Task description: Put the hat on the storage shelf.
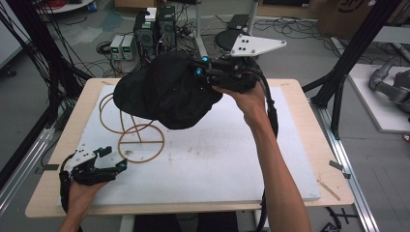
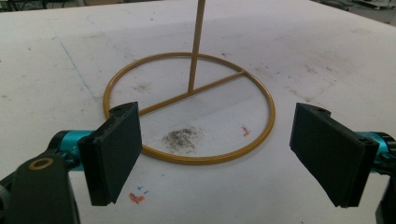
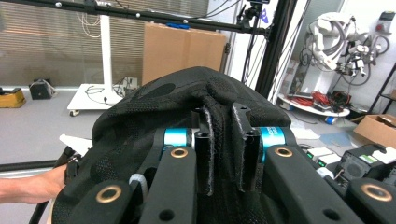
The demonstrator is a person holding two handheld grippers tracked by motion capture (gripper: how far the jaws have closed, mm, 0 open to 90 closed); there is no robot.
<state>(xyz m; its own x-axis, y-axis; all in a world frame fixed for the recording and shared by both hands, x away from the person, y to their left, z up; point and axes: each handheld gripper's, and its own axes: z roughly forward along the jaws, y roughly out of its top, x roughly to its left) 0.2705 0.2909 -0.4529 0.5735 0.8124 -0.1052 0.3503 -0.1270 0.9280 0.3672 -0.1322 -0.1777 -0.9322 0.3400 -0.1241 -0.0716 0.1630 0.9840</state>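
My right gripper (image 1: 200, 67) is raised over the back of the table and shut on a fold of a black fabric hat (image 1: 164, 94). The hat hangs to the left of the gripper, above the top of a gold wire stand (image 1: 140, 142). In the right gripper view, the jaws (image 3: 223, 116) pinch the hat's cloth (image 3: 187, 93), which drapes over them. My left gripper (image 1: 113, 157) rests open near the front left of the table, just short of the stand's base ring. In the left gripper view, the base ring (image 2: 201, 160) and the upright pole (image 2: 196, 46) lie ahead of the open left gripper (image 2: 217, 114).
The stand sits on a white foam board (image 1: 217, 159) covering most of a wooden table (image 1: 319, 121). A small wooden stick (image 1: 329, 189) lies at the front right corner. Behind the table are power units, cables and black frame posts on the floor.
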